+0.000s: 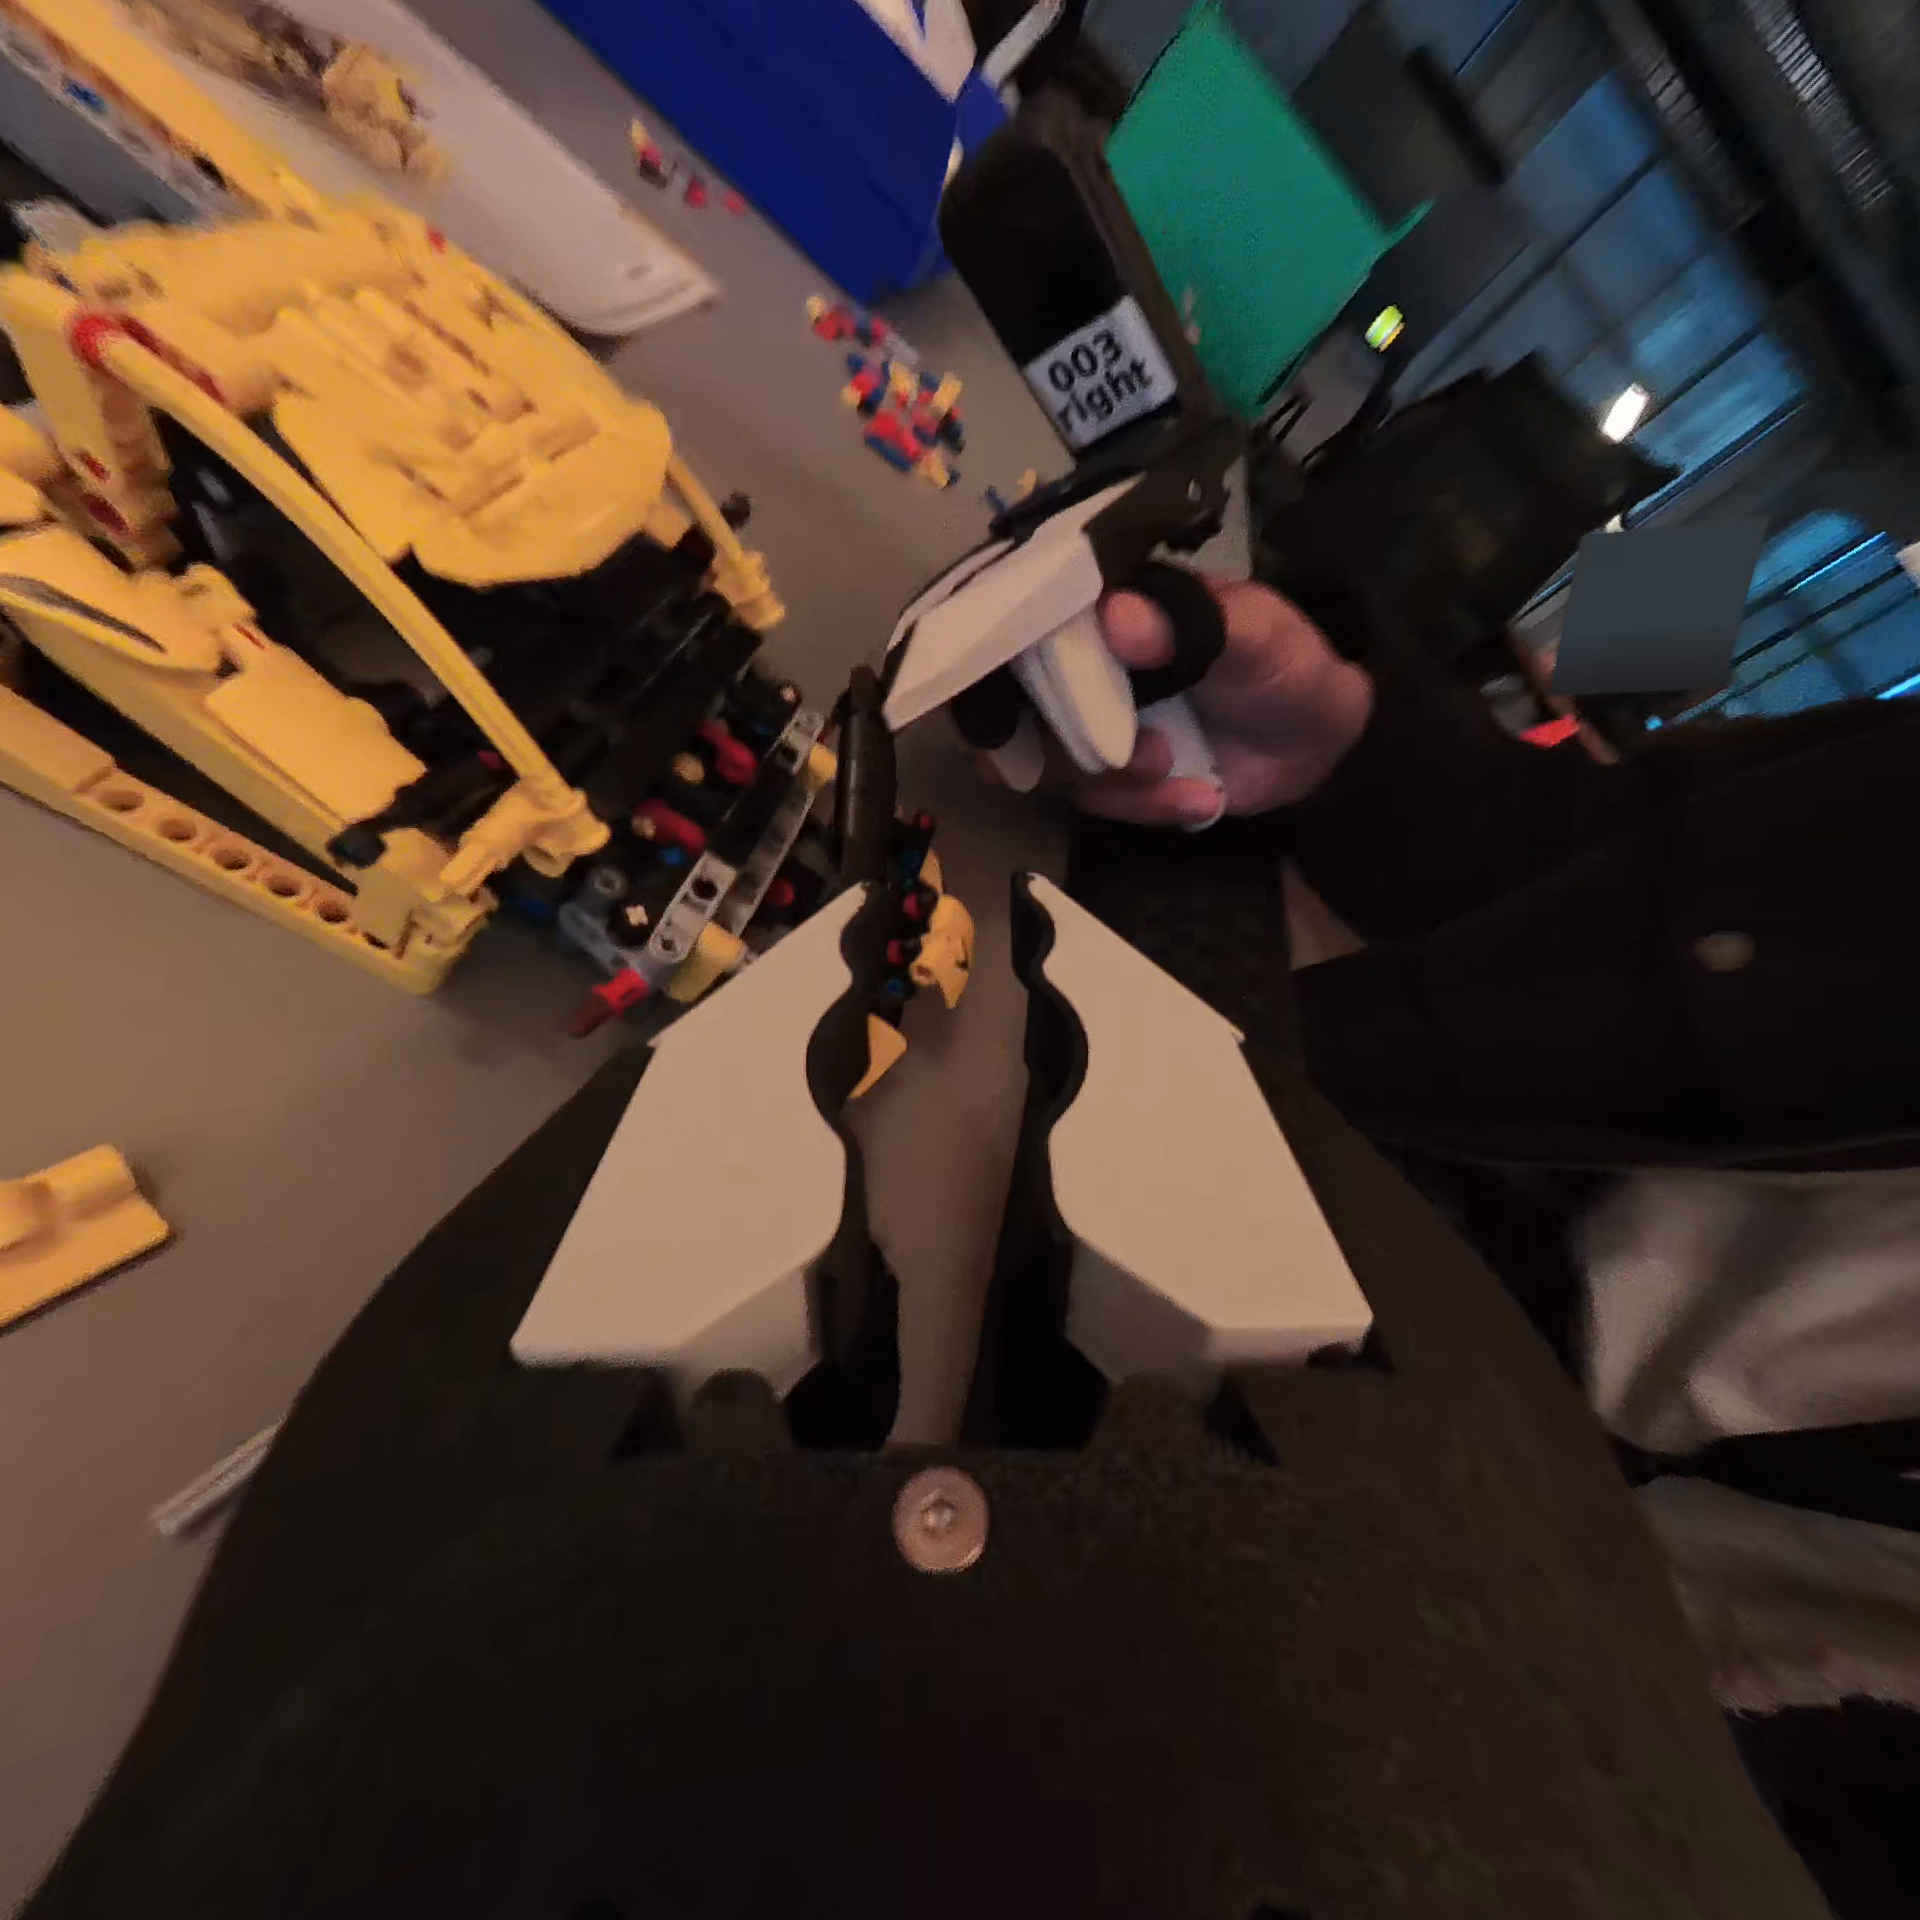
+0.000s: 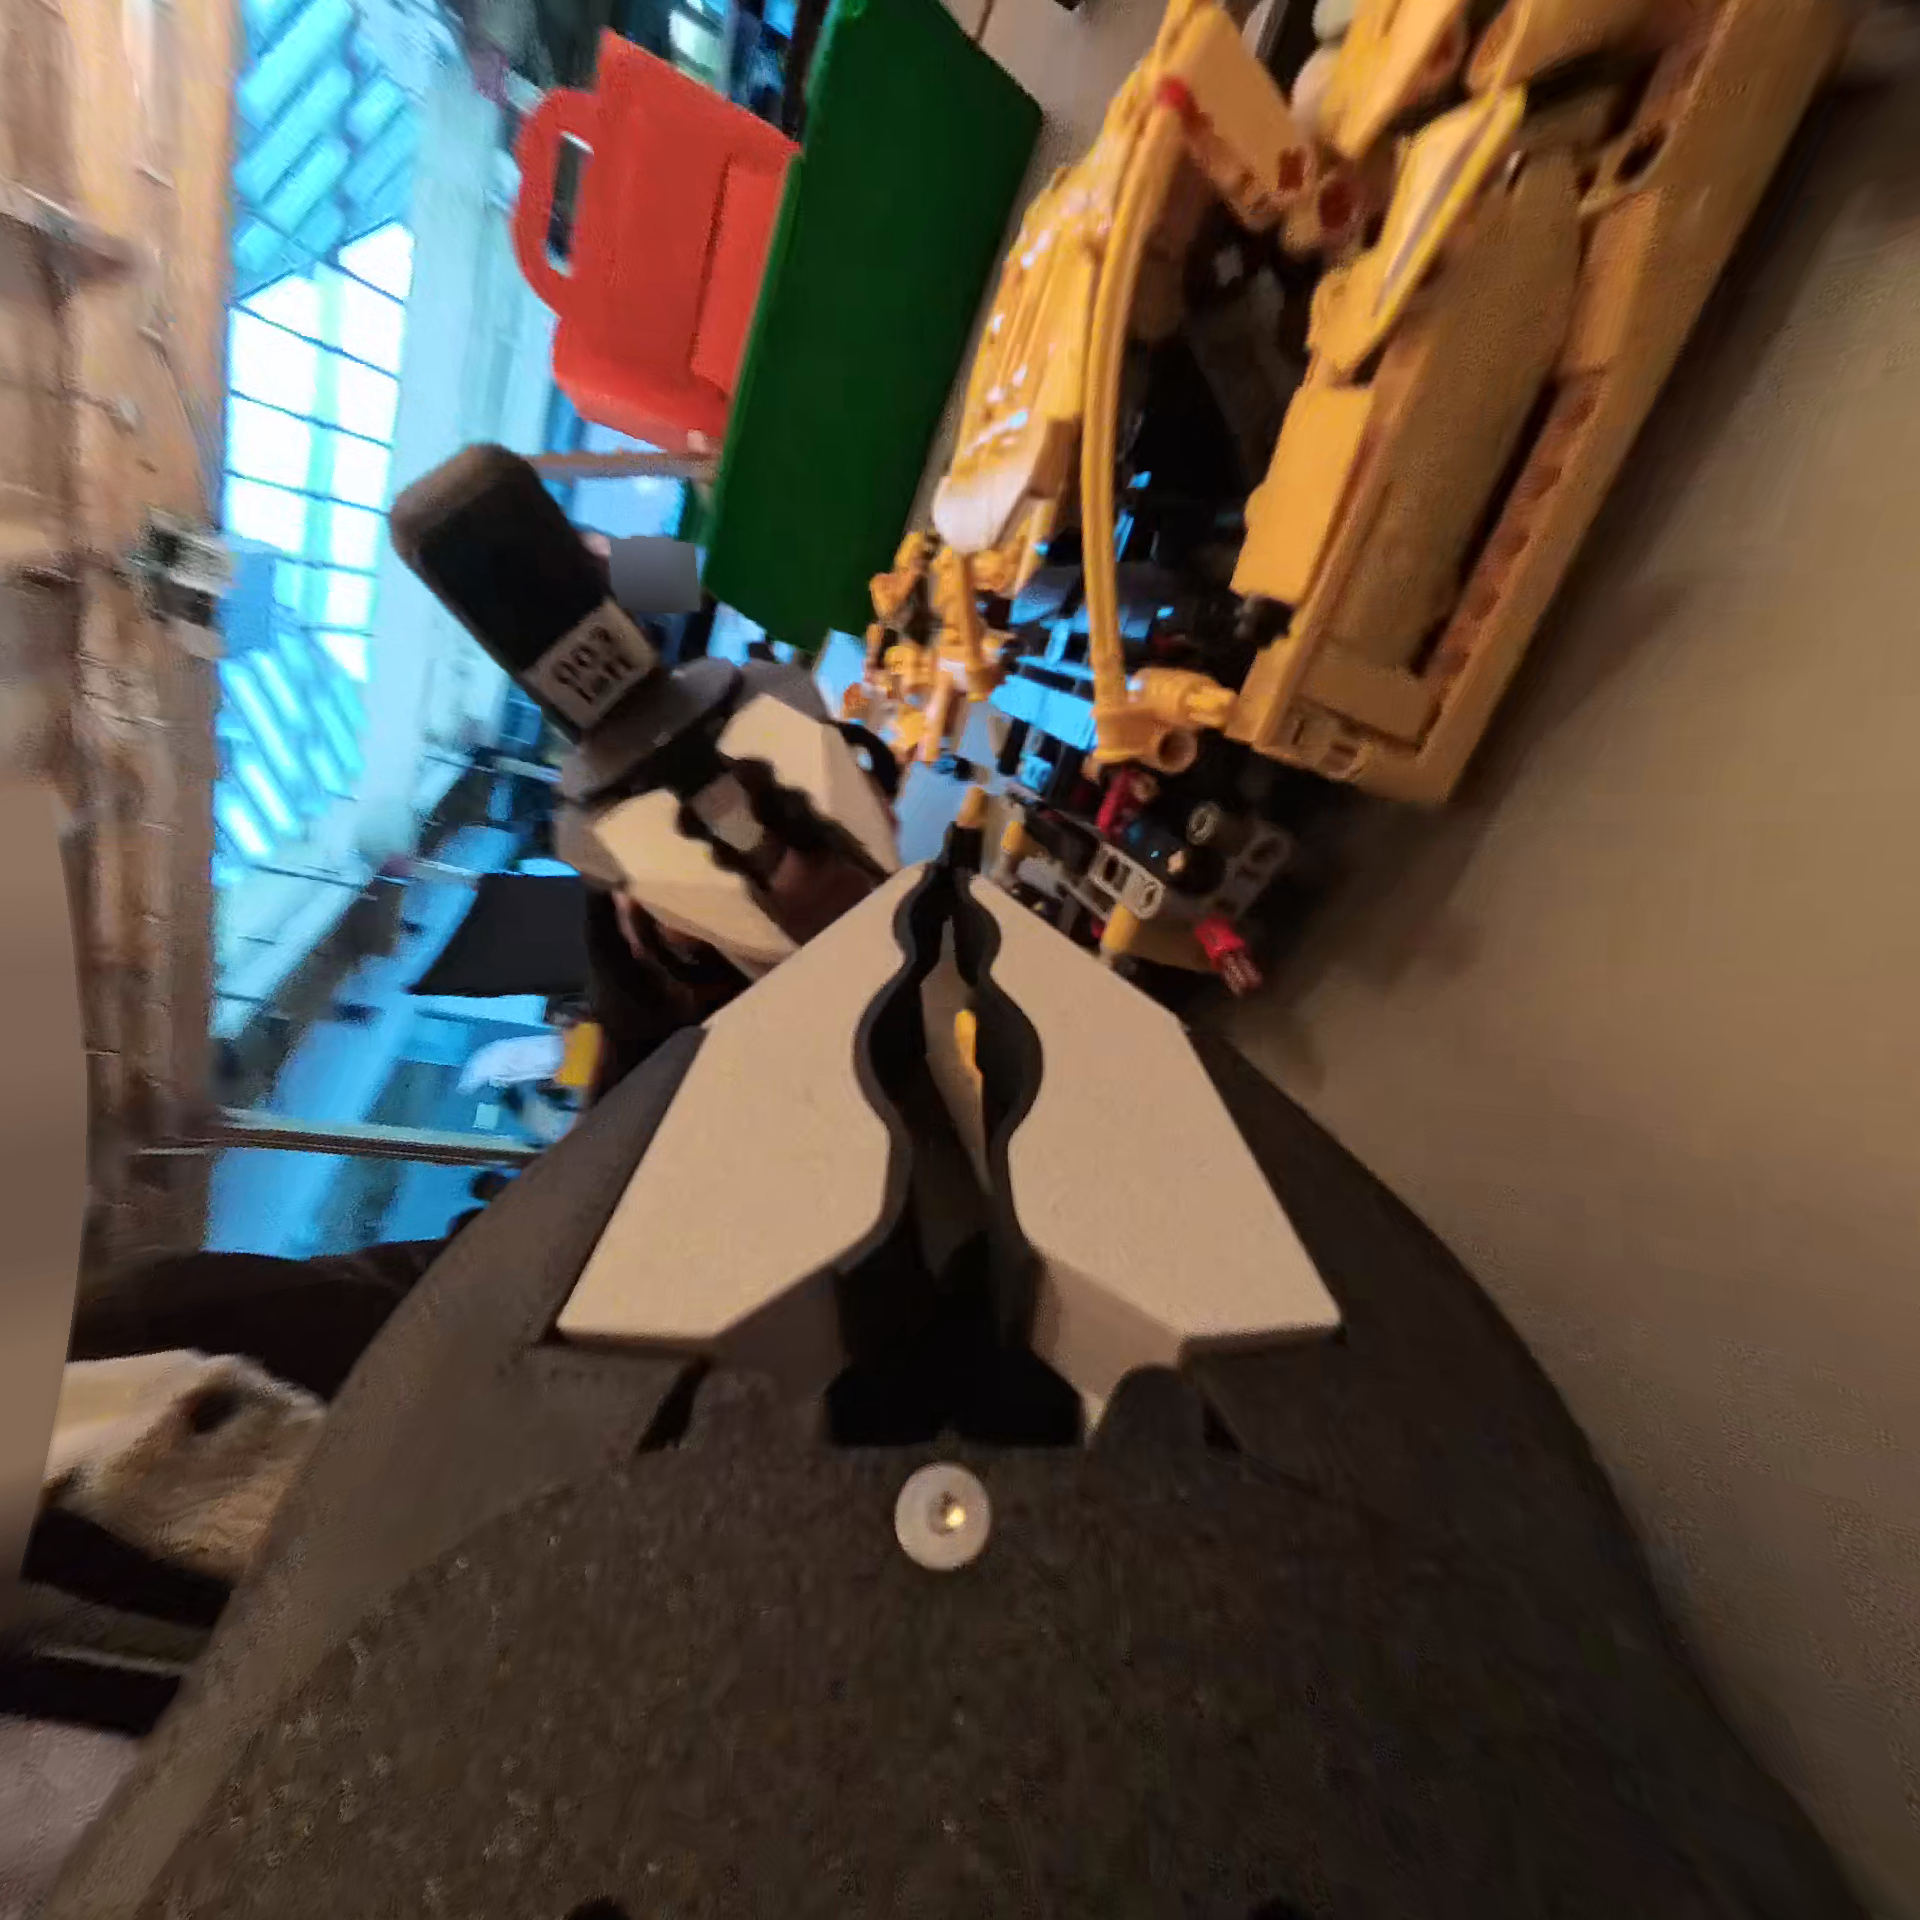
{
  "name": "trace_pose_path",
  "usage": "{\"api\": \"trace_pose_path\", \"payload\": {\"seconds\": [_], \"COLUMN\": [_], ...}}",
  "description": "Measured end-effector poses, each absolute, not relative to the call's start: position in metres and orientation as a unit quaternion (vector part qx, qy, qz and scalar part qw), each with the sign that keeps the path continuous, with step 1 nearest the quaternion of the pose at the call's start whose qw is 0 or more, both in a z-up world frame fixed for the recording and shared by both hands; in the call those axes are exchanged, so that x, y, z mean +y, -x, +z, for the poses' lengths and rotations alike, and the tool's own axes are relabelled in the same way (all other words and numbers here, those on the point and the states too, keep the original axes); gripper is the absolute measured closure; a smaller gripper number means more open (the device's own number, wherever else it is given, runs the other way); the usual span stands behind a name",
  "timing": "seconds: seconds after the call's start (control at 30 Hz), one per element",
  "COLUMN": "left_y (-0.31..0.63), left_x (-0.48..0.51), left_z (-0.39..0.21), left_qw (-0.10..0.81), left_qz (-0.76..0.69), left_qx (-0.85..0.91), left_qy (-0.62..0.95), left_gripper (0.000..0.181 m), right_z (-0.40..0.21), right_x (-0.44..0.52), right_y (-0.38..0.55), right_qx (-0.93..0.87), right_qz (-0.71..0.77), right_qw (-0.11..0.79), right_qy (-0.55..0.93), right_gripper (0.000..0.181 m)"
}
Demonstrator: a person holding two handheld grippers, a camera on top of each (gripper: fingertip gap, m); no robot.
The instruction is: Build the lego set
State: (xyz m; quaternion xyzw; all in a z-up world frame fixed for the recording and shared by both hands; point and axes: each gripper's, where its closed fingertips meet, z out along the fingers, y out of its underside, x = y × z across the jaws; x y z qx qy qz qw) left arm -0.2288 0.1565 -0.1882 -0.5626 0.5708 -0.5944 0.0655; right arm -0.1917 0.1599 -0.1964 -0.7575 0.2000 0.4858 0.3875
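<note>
Your model (image 1: pixel 343 582) is mostly yellow with black, red and blue innards — the table (image 1: pixel 208 1091) is grey. Each tool (image 1: pixel 940 997) has white fingers (image 1: pixel 717 1164) with black pads; behind, a green board (image 2: pixel 862 343) and an orange bag (image 2: pixel 644 239).

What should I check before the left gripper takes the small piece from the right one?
1. Right gripper grips the small black-and-yellow piece: ok.
2. Left gripper open: ok.
3. Piece centred in the left gripper's gap: not ok, it sits to one side.
4. Yellow model resting on the table: ok.
5. Where the piece attaches on the model: cannot tell.
</note>
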Motion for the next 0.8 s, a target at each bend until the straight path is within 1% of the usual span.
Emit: {"api": "trace_pose_path", "payload": {"seconds": [0.1,0.23,0.33,0.4,0.43,0.47,0.6,0.67,0.77,0.8], "left_y": [0.225,0.220,0.213,0.206,0.203,0.201,0.202,0.204,0.205,0.205], "left_x": [0.155,0.156,0.158,0.161,0.165,0.167,0.171,0.170,0.173,0.173], "left_z": [-0.198,-0.190,-0.195,-0.195,-0.197,-0.198,-0.201,-0.203,-0.203,-0.203], "left_qw": [0.068,0.070,0.055,0.053,0.054,0.048,0.013,-0.001,0.001,-0.001], "left_qz": [-0.565,-0.587,-0.583,-0.588,-0.587,-0.589,-0.604,-0.610,-0.610,-0.610], "left_qx": [0.575,0.542,0.520,0.493,0.476,0.462,0.421,0.413,0.406,0.406], "left_qy": [0.588,0.598,0.622,0.640,0.652,0.661,0.676,0.676,0.680,0.681], "left_gripper": [0.158,0.159,0.163,0.172,0.179,0.180,0.180,0.177,0.177,0.180], "right_z": [-0.190,-0.193,-0.196,-0.201,-0.204,-0.206,-0.206,-0.207,-0.209,-0.209], "right_x": [0.162,0.163,0.165,0.164,0.165,0.165,0.165,0.165,0.165,0.165], "right_y": [0.188,0.187,0.183,0.181,0.180,0.178,0.181,0.184,0.187,0.187], "right_qx": [0.225,0.235,0.249,0.264,0.271,0.277,0.277,0.272,0.273,0.273], "right_qz": [0.522,0.530,0.530,0.533,0.534,0.536,0.552,0.546,0.555,0.555], "right_qw": [0.391,0.385,0.382,0.370,0.364,0.360,0.347,0.346,0.334,0.333], "right_qy": [0.724,0.719,0.716,0.713,0.713,0.711,0.706,0.713,0.712,0.712], "right_gripper": [0.181,0.181,0.181,0.181,0.181,0.181,0.181,0.181,0.181,0.181]}}
